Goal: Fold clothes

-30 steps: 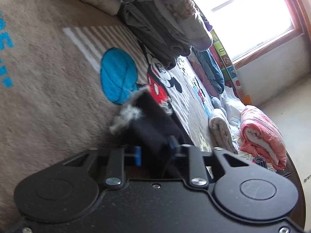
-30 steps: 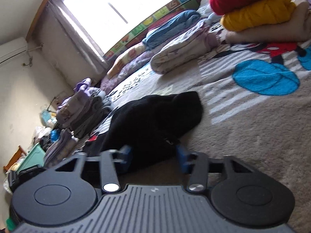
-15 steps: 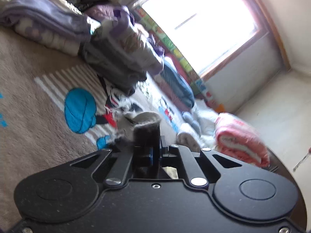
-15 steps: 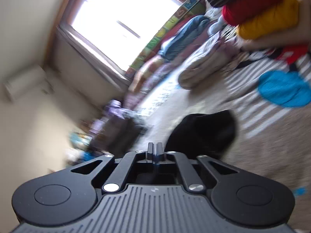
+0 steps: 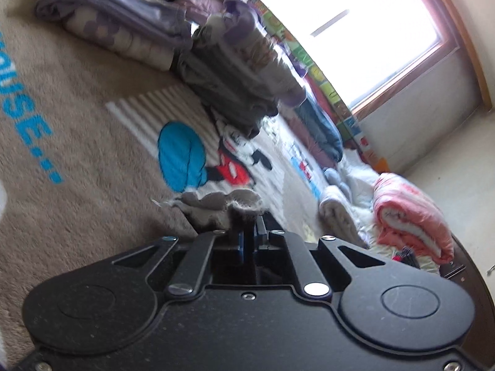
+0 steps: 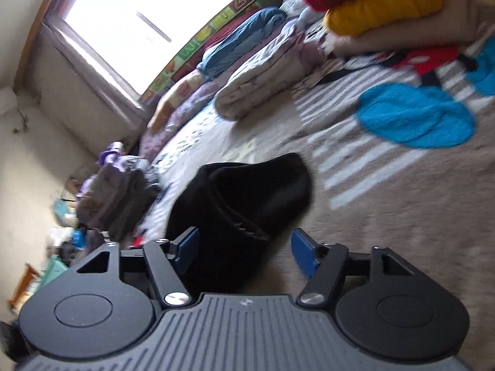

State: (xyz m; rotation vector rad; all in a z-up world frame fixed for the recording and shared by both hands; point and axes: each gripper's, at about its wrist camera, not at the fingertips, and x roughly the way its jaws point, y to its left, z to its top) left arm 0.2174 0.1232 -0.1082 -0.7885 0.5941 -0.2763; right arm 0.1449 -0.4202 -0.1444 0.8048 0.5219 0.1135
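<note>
A black garment [image 6: 247, 204] with a grey fleece lining lies on the beige Mickey Mouse blanket [image 6: 402, 204]. In the left wrist view my left gripper [image 5: 249, 235] is shut on the garment's edge [image 5: 225, 204], where the grey lining shows, held just above the blanket [image 5: 77, 142]. In the right wrist view my right gripper [image 6: 244, 249] is open, its blue pads [image 6: 304, 249] on either side of the garment's near end, not gripping it.
Stacks of folded clothes stand on the bed: a grey and purple stack [image 5: 241, 68], a folded grey blanket [image 5: 117, 24], a pink bundle [image 5: 411, 213], and a red, yellow and beige stack [image 6: 386, 6]. A rolled quilt [image 6: 263, 80] lies near the window [image 6: 148, 21].
The right gripper, shut half a second ago, has opened around the garment's end. The left gripper closed on the garment's edge and stays shut on it, lower over the blanket.
</note>
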